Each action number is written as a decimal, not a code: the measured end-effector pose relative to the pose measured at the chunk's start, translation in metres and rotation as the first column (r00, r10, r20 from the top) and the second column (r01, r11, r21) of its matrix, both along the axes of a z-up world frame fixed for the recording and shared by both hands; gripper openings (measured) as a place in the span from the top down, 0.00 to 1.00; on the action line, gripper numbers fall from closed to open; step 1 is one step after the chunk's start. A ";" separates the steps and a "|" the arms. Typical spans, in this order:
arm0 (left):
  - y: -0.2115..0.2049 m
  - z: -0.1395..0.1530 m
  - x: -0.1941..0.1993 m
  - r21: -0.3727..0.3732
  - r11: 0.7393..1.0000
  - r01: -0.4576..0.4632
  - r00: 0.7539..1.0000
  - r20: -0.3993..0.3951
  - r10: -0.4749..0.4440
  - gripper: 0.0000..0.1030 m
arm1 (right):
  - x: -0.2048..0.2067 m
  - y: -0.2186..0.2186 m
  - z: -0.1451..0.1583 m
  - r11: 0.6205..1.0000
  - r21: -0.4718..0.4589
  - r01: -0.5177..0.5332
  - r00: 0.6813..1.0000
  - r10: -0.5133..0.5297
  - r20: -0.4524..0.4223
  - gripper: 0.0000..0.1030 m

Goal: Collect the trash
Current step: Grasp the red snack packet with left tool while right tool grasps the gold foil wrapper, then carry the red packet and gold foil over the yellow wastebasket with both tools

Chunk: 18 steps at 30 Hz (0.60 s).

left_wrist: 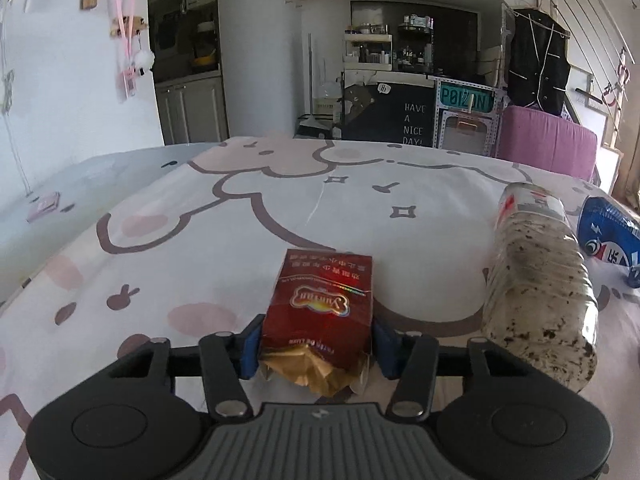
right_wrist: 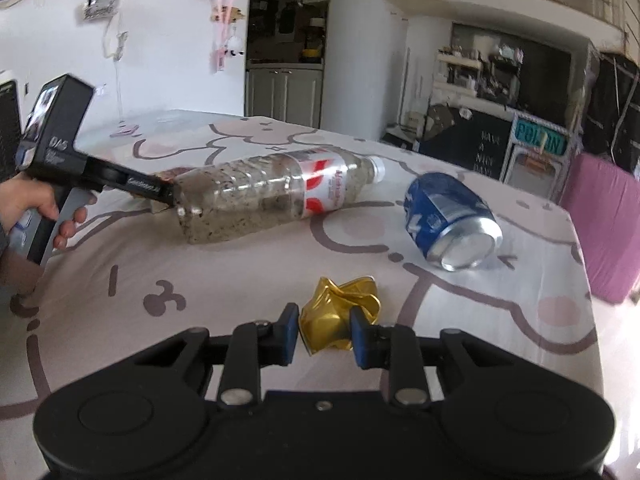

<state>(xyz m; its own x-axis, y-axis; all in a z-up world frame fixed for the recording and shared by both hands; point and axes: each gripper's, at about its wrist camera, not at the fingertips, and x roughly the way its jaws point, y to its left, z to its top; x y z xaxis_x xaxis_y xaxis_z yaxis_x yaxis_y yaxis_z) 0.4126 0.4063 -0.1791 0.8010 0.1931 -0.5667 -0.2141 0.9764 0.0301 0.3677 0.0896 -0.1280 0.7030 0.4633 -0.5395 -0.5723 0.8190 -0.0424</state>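
A red cigarette pack [left_wrist: 320, 296] with crumpled gold foil at its torn end sits between the blue pads of my left gripper [left_wrist: 318, 344], which press on its two sides. My right gripper [right_wrist: 324, 336] is shut on a crumpled piece of gold foil [right_wrist: 340, 316] that lies on the sheet. A clear plastic bottle [left_wrist: 540, 280] [right_wrist: 272, 196] speckled with dark bits lies on its side between the two grippers. Beyond it lies a dented blue can [left_wrist: 608, 236] [right_wrist: 448, 220]. In the right wrist view a hand [right_wrist: 40, 204] holds the left gripper's body; its tips are hidden behind the bottle.
Everything rests on a bed sheet [left_wrist: 200, 240] printed with pink and brown cartoon shapes. A small pink item [left_wrist: 44, 206] lies at the bed's far left. A pink upholstered seat [left_wrist: 548, 144] [right_wrist: 608, 224] stands past the right edge, with a black sign board [left_wrist: 412, 120] and shelves behind.
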 end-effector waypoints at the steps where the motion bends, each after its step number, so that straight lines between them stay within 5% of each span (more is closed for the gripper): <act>1: -0.003 0.001 -0.002 0.005 1.000 -0.003 1.000 0.001 0.003 0.49 | 0.002 -0.002 0.000 1.000 0.014 0.007 1.000 -0.006 -0.015 0.73; 18: -0.053 0.013 -0.111 -0.104 0.991 -0.085 0.996 0.013 0.087 0.51 | -0.046 -0.036 0.012 0.993 0.115 -0.013 0.998 0.021 -0.065 0.74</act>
